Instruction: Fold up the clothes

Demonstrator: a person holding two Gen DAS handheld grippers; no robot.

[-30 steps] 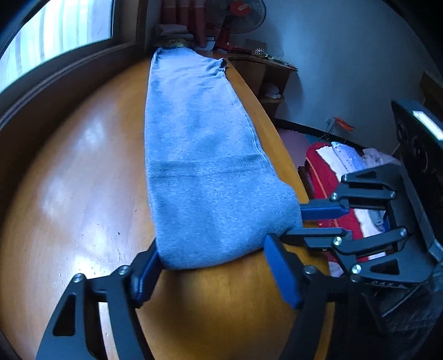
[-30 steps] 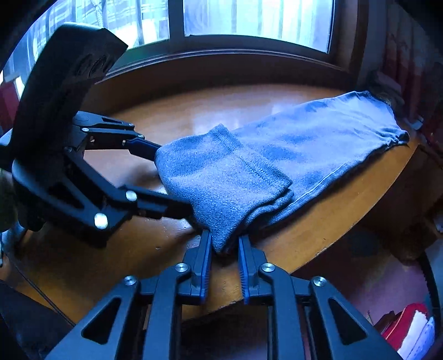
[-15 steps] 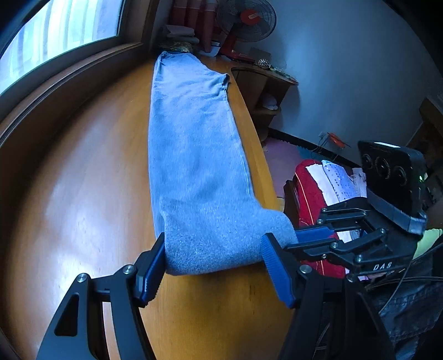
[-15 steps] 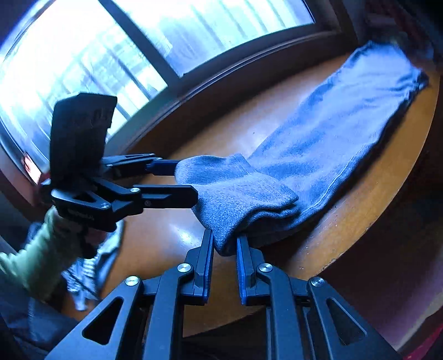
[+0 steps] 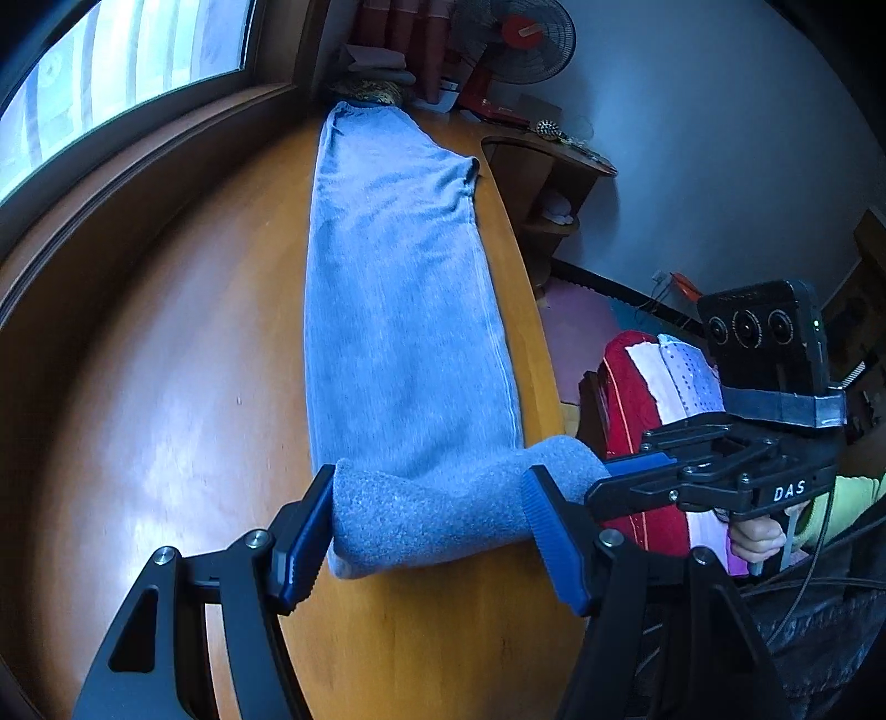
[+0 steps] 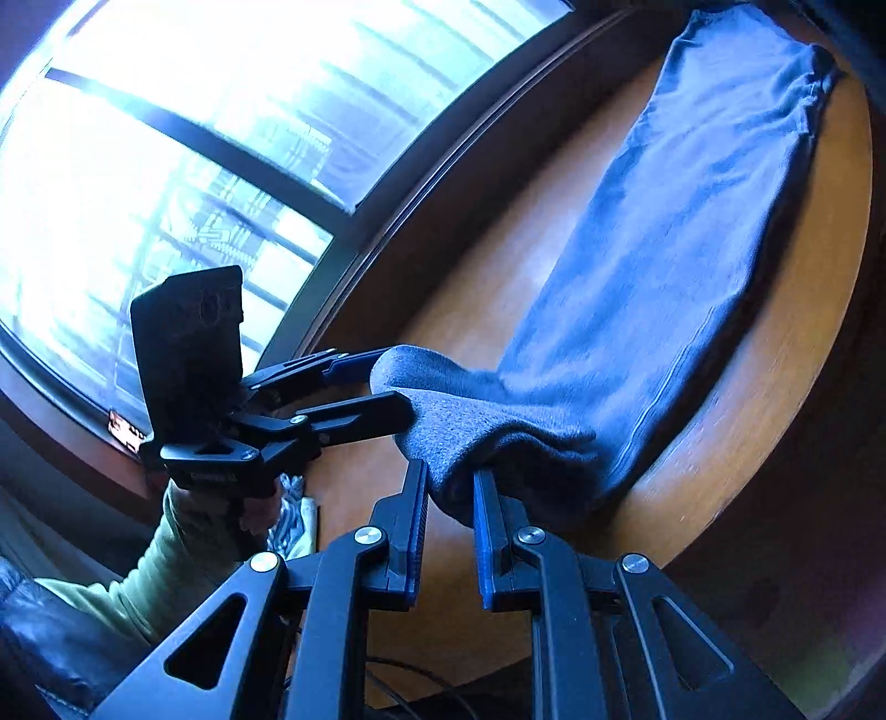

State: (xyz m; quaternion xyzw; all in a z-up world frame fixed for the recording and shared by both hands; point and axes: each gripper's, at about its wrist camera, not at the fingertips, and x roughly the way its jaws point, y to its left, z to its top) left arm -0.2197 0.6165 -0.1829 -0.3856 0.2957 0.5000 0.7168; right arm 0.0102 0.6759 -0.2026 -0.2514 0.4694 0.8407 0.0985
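- trousers point(image 5: 404, 343): soft grey-blue knit cloth, matt and fuzzy
- table point(image 5: 166, 415): glossy varnished wood
- left gripper point(image 5: 429, 531): matt black frame, ribbed blue pads

The left wrist camera rides just behind its own fingers, looking down the length of the grey garment point(image 5: 398, 310) on the wooden table point(image 5: 166, 387) toward the far fan point(image 5: 515, 39); the right wrist camera sits equally close, angled across the table toward the window point(image 6: 194, 138); both share the garment's lifted near end, and each catches the other gripper
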